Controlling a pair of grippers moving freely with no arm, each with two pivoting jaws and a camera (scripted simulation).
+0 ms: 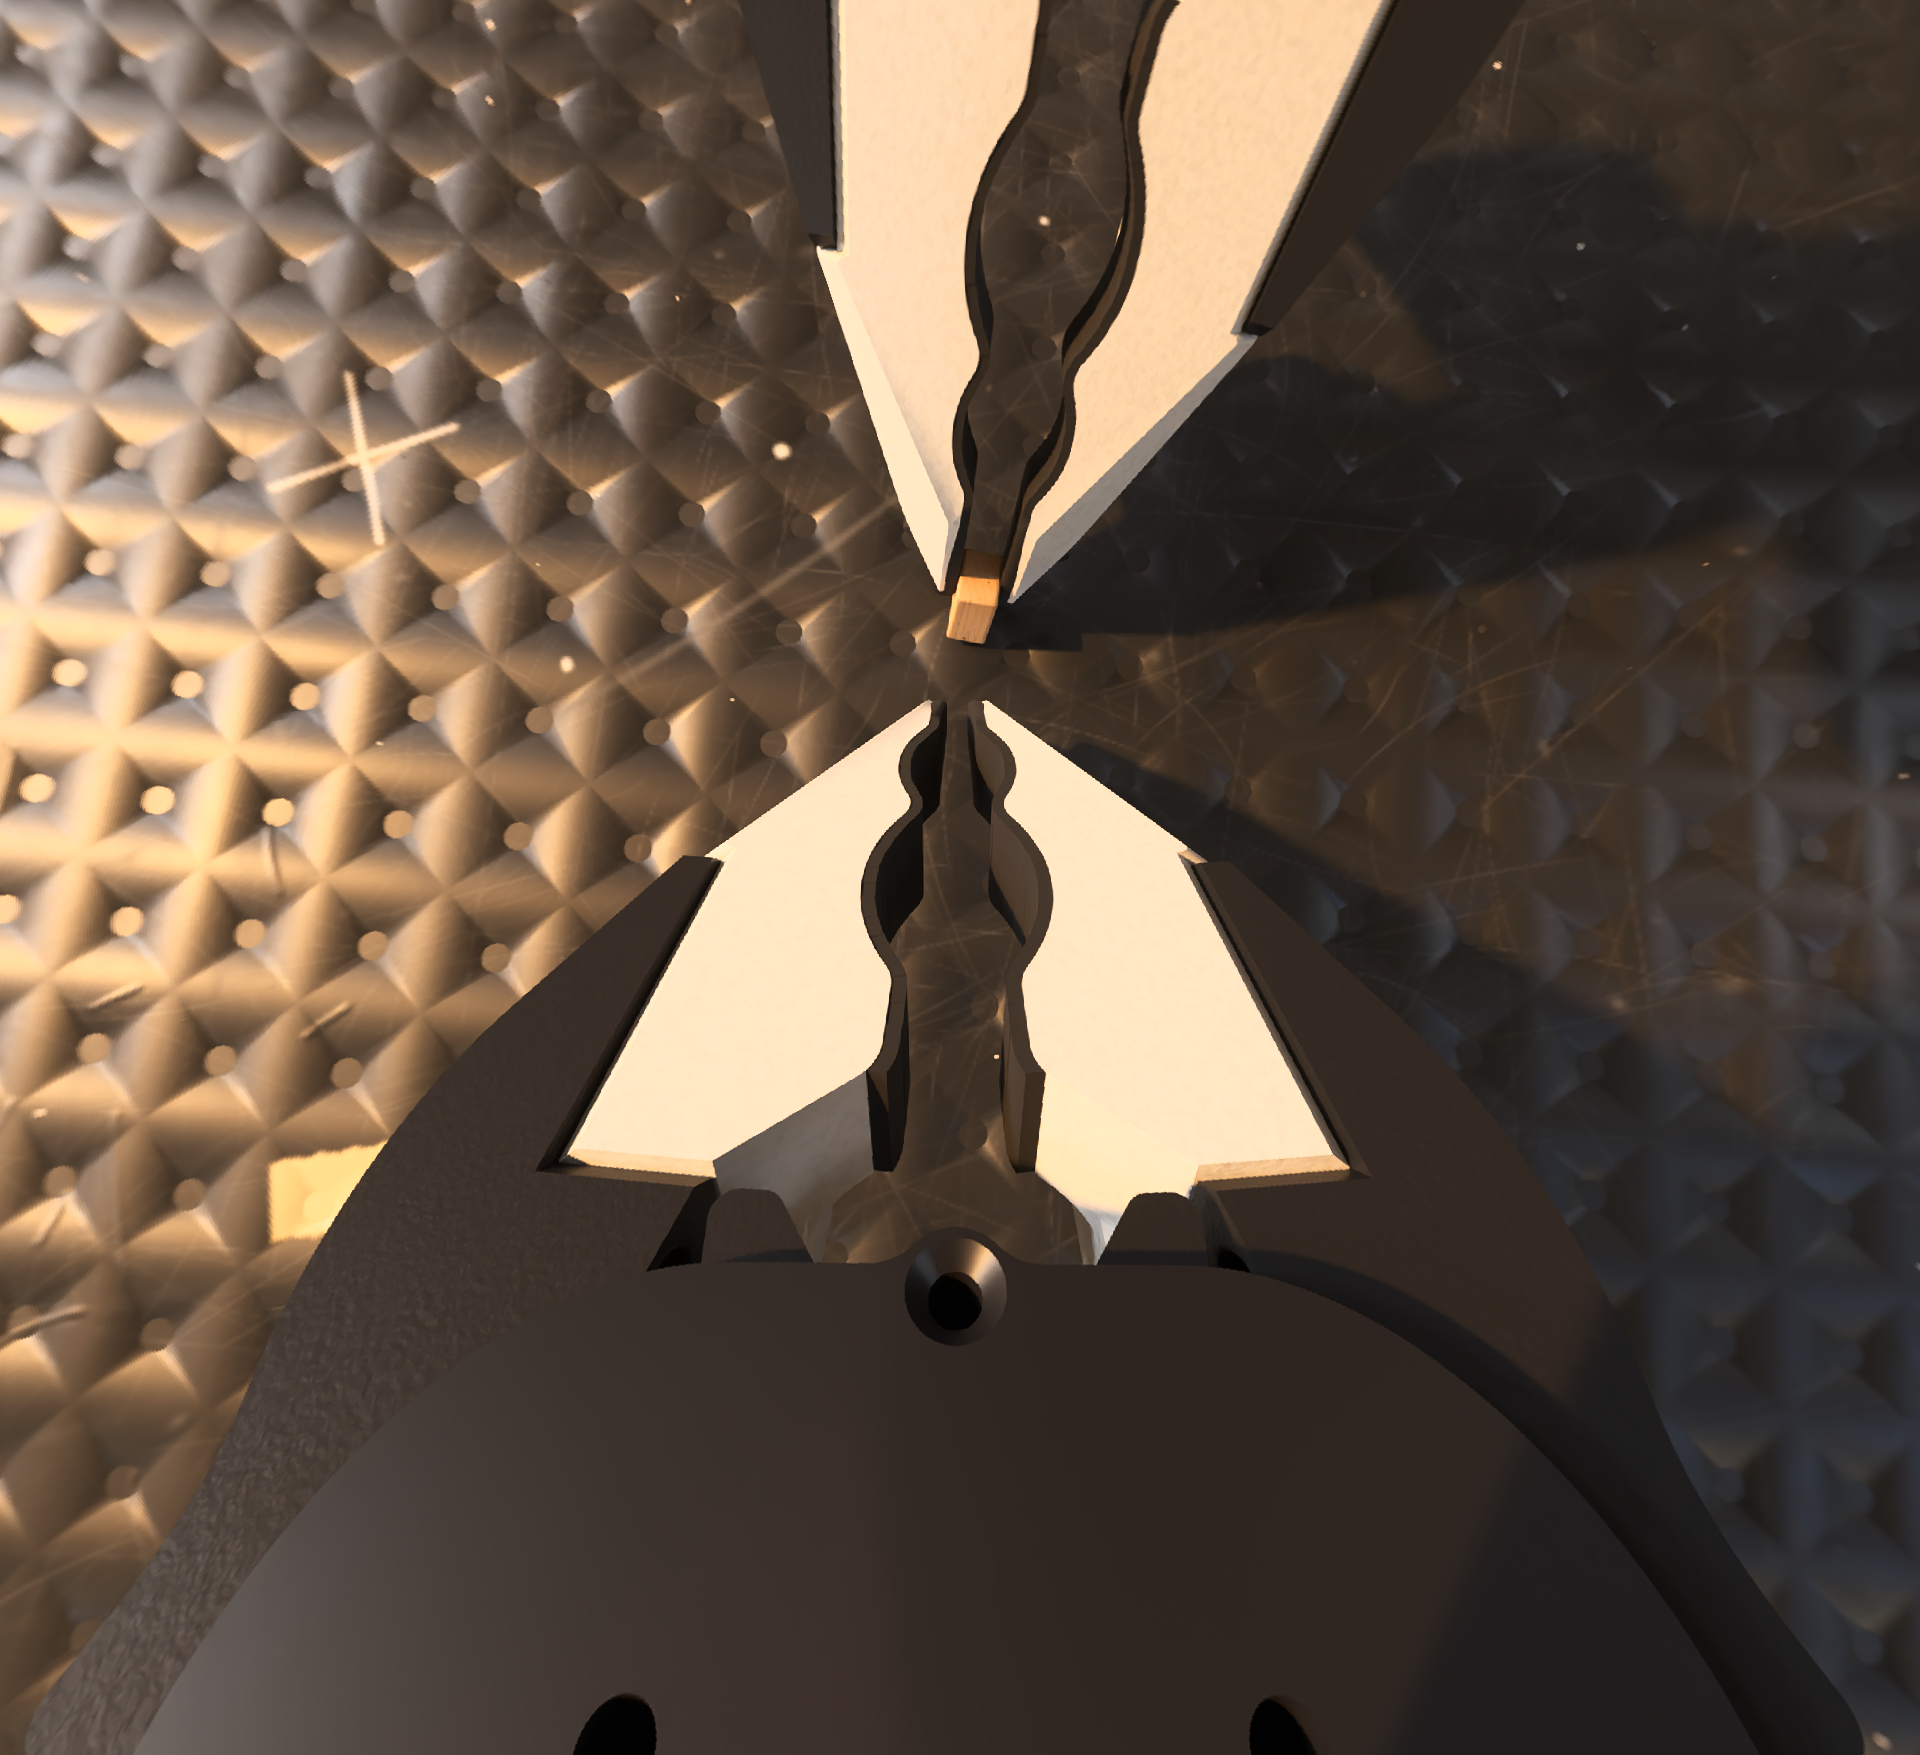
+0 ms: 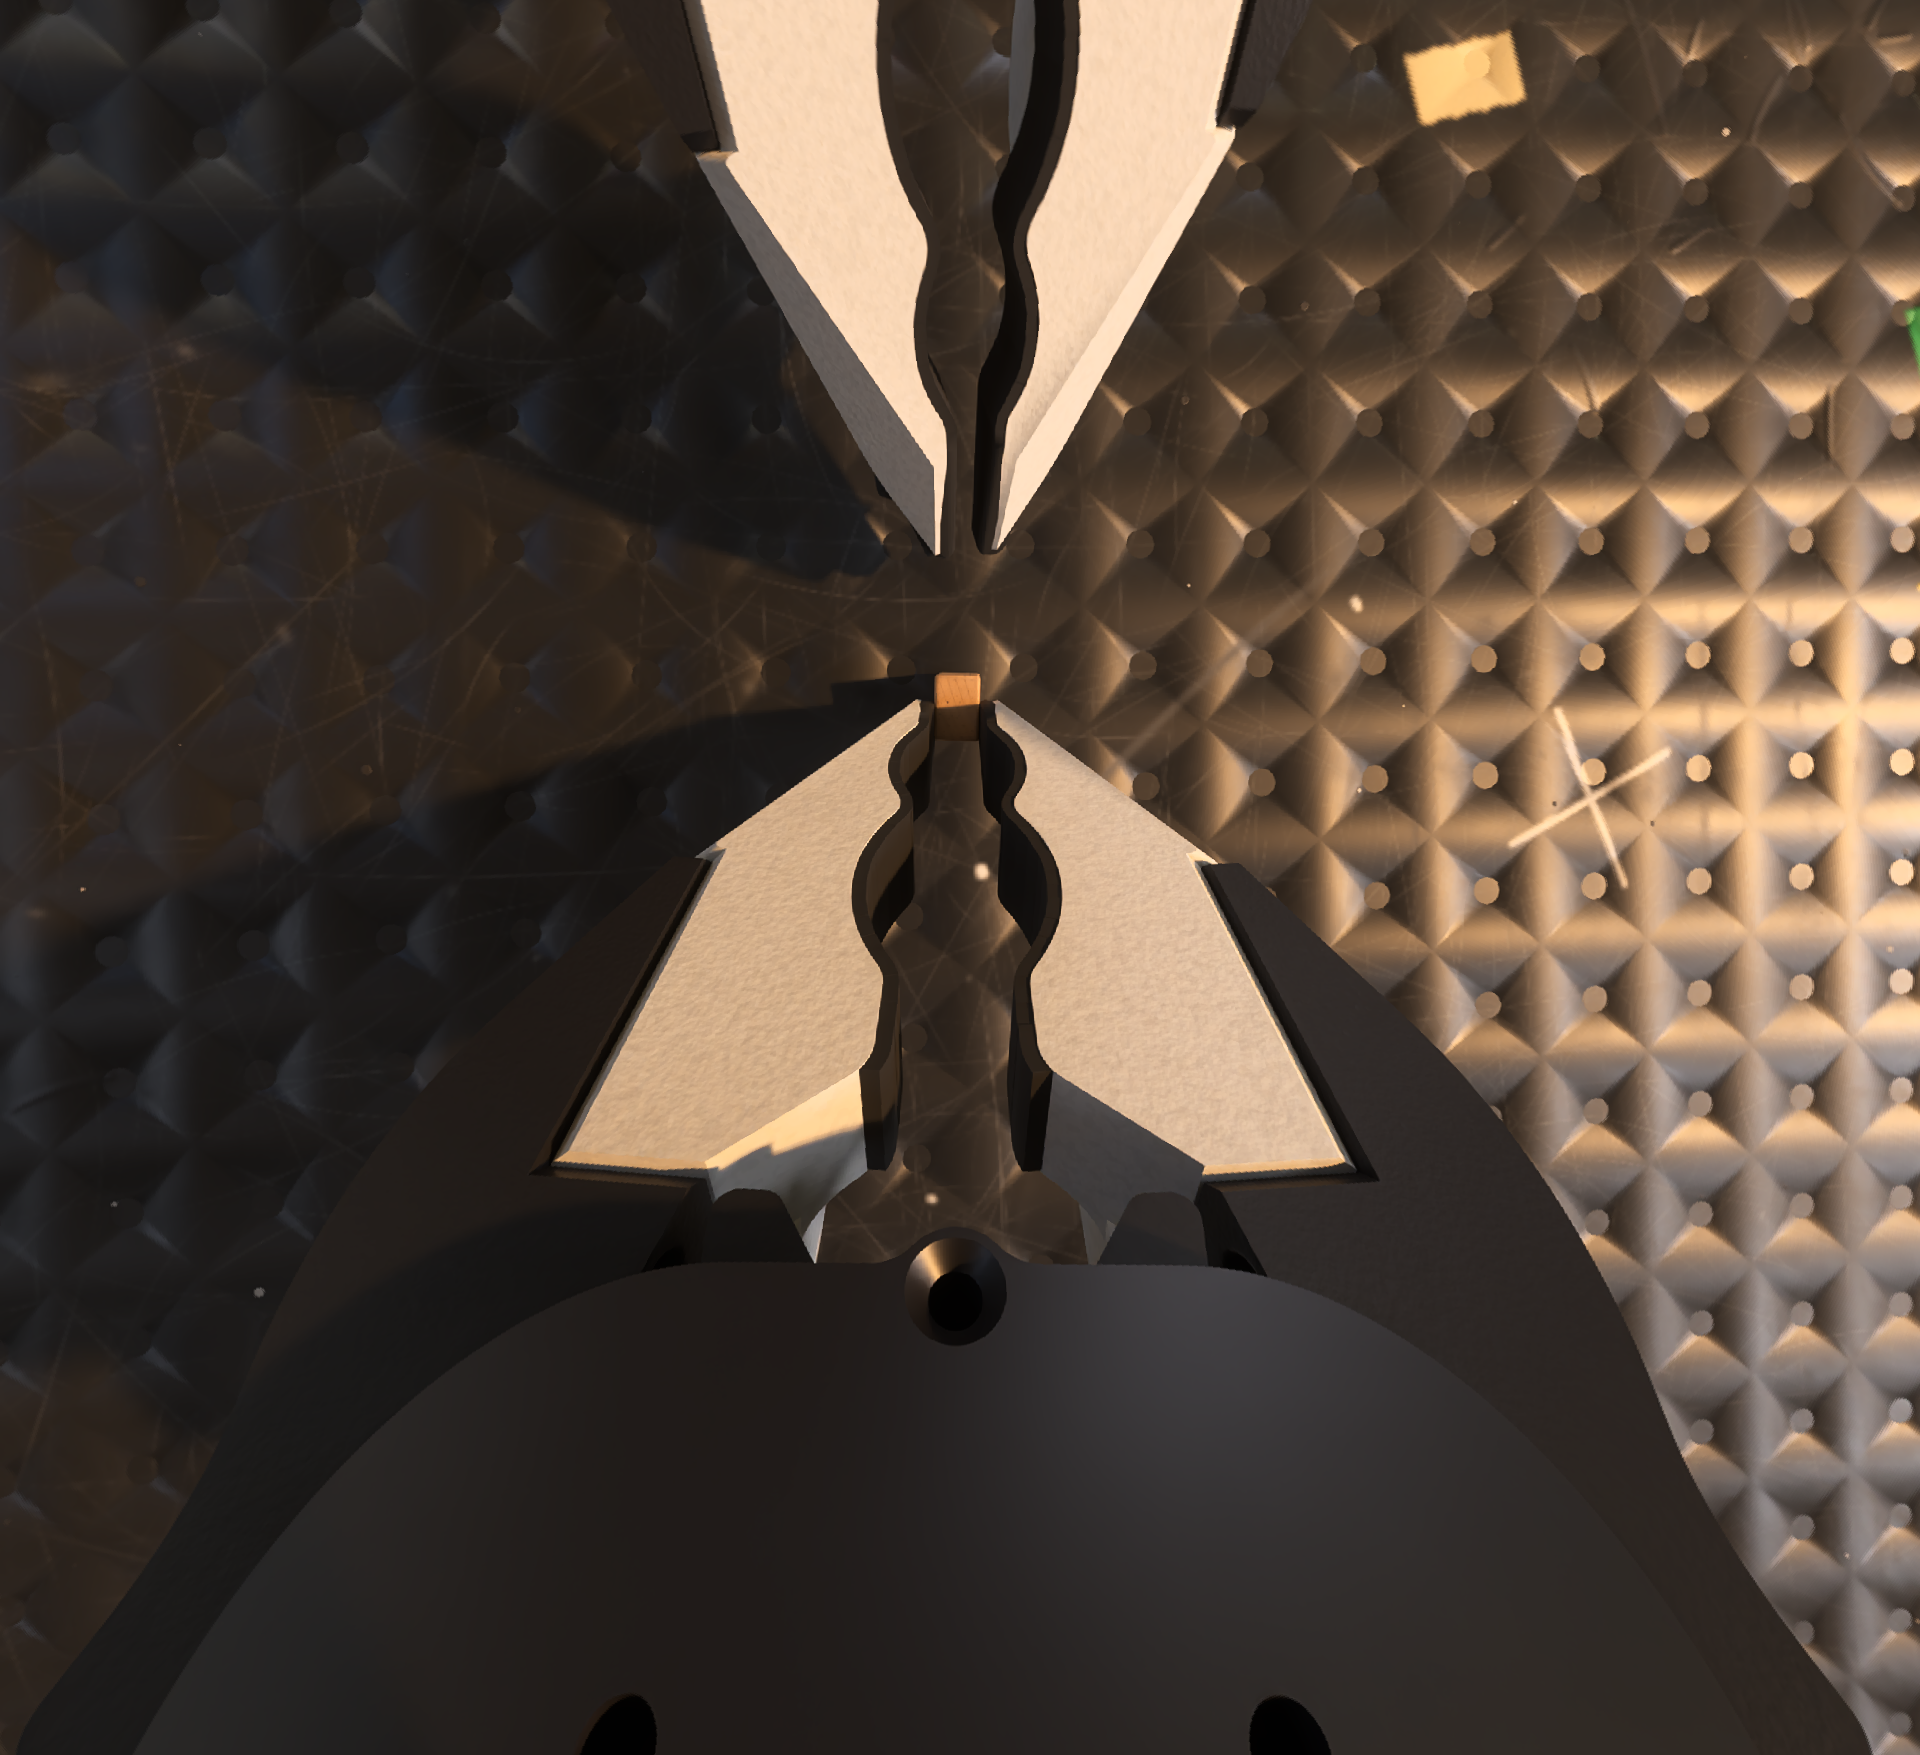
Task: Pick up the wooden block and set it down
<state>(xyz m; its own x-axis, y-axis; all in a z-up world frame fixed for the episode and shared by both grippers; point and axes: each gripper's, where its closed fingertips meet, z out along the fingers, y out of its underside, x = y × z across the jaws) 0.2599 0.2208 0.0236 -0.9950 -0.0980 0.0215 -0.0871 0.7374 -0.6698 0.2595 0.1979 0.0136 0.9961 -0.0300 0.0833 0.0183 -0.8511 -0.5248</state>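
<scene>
Left wrist view shows two grippers meeting tip to tip over a bumpy metal floor [image 1: 436, 770]. One small wooden block [image 1: 974, 608] is all there is to pick up. The right gripper [image 1: 977, 575] comes down from the top and pinches the block at the very end of its white fingers [image 1: 904, 282]. The left gripper [image 1: 956, 706] comes up from the bottom with its tips pressed nearly together on nothing, just short of the block.

In the right wrist view the block [image 2: 956, 704] pokes out past the tips of the right gripper [image 2: 957, 718]. The left gripper [image 2: 966, 547] sits across a little gap.

One white cross [image 2: 1590, 796] and one bright square patch [image 2: 1462, 78] lie well off to the side. Only dark shadows lie around the block.
</scene>
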